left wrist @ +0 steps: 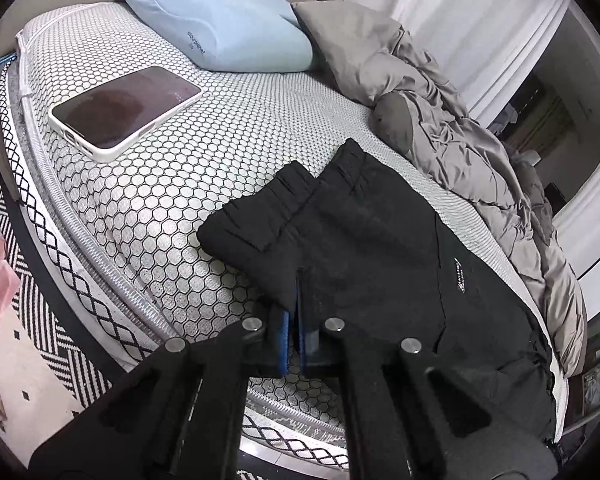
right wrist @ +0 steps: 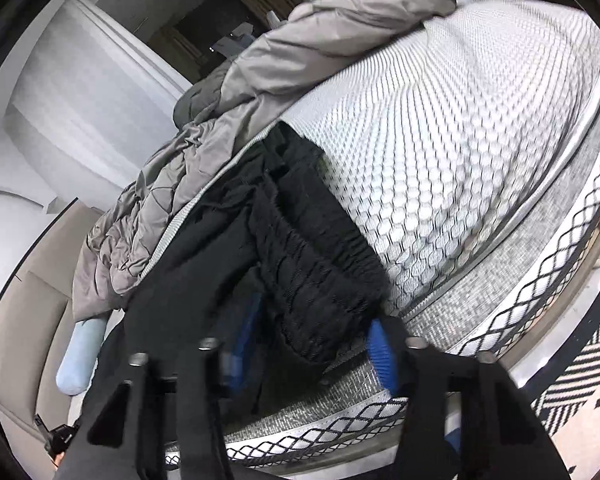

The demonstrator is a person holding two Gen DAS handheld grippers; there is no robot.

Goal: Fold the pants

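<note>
Black pants [left wrist: 380, 248] lie on the honeycomb-patterned mattress [left wrist: 240, 128] near its front edge, with the gathered waistband toward the pillow. My left gripper [left wrist: 296, 316] is shut on the pants' near edge, and a thin fold of fabric is pinched between the blue pads. In the right wrist view the pants [right wrist: 228, 248] hang over the mattress [right wrist: 440, 140] edge. The bunched elastic waistband [right wrist: 312, 272] fills the gap of my right gripper [right wrist: 312, 344], whose blue pads [right wrist: 382, 354] press against it on both sides. This view is blurred.
A phone in a white case [left wrist: 124, 108] lies on the mattress at the left. A light blue pillow [left wrist: 220, 28] sits at the back. A crumpled grey duvet [left wrist: 460, 152] runs along the right side. A black-and-white rug [left wrist: 40, 340] covers the floor below.
</note>
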